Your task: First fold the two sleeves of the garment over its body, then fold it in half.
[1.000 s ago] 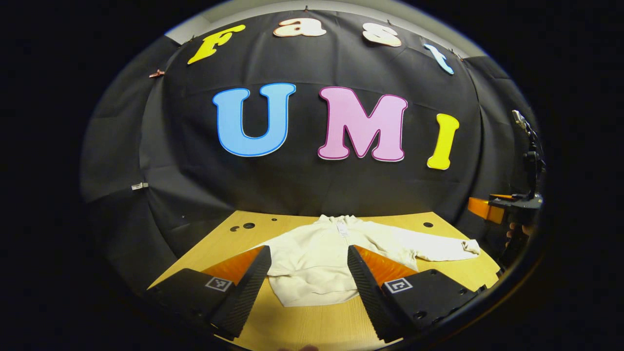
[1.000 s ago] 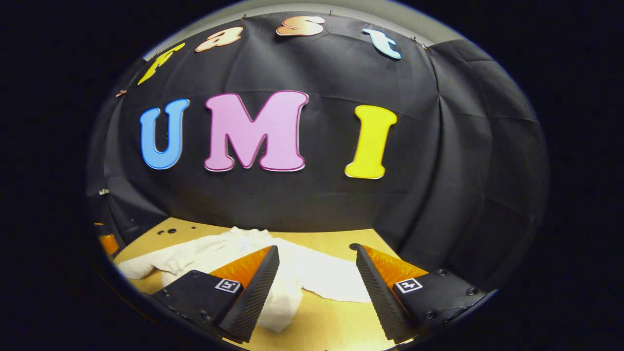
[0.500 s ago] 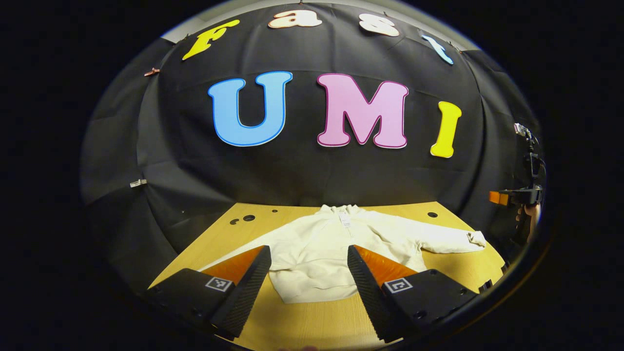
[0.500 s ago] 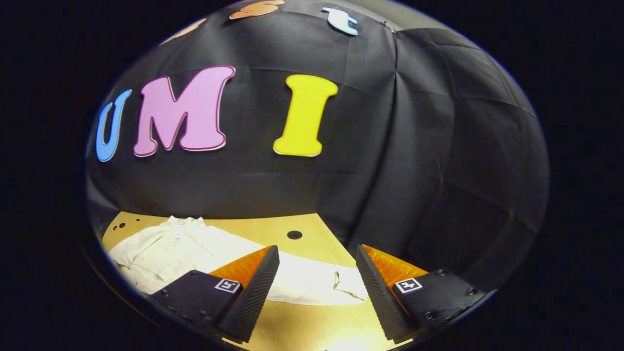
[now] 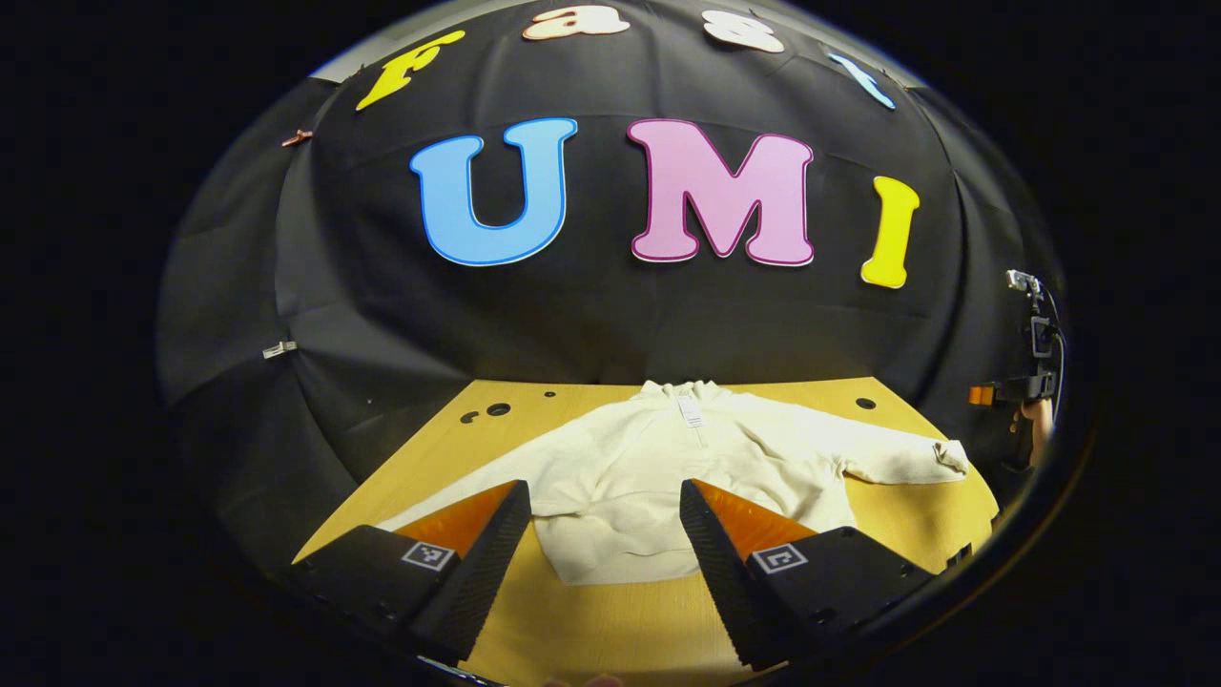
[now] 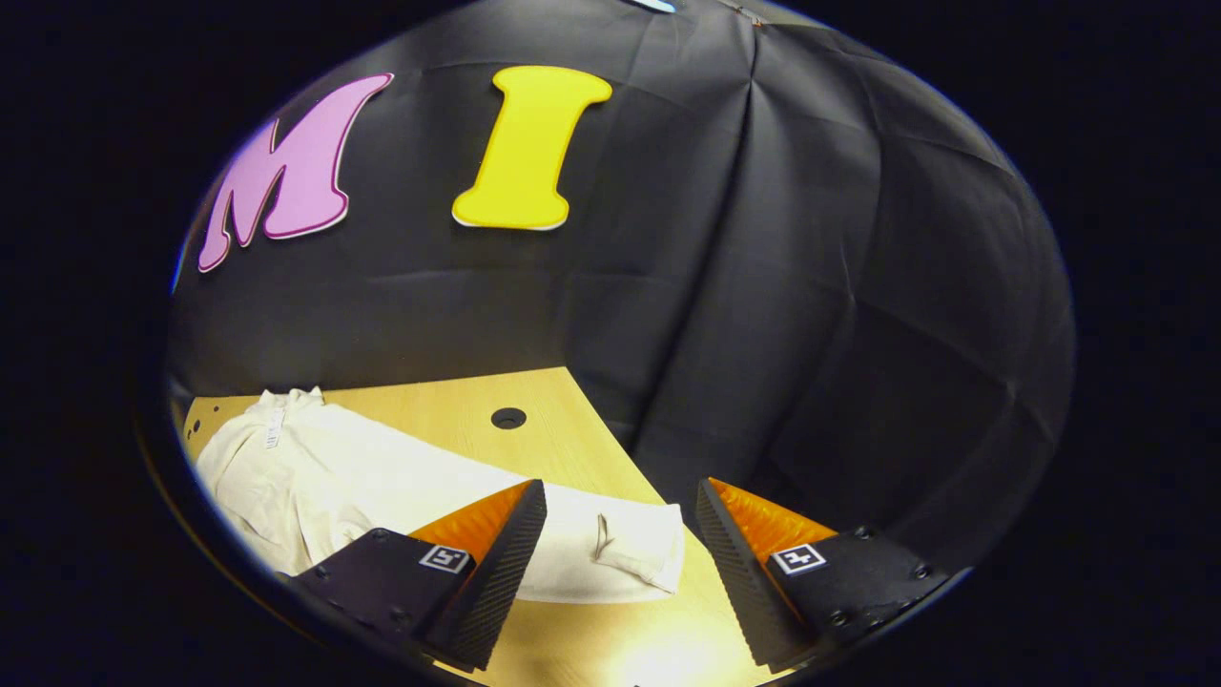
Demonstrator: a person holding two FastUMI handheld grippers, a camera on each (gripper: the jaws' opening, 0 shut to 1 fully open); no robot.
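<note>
Right gripper (image 6: 620, 572) over sleeve cuff (image 6: 634, 553)

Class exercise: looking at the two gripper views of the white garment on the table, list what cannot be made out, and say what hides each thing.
1. Left gripper view: the garment's left sleeve end is hidden behind the left hand-held gripper's finger.
2. Left gripper view: the neck tag is too small to read.
3. Right gripper view: the garment's far side is cut off by the picture's edge.
4. Right gripper view: the middle of the right sleeve is hidden behind the right hand-held gripper's finger.
</note>
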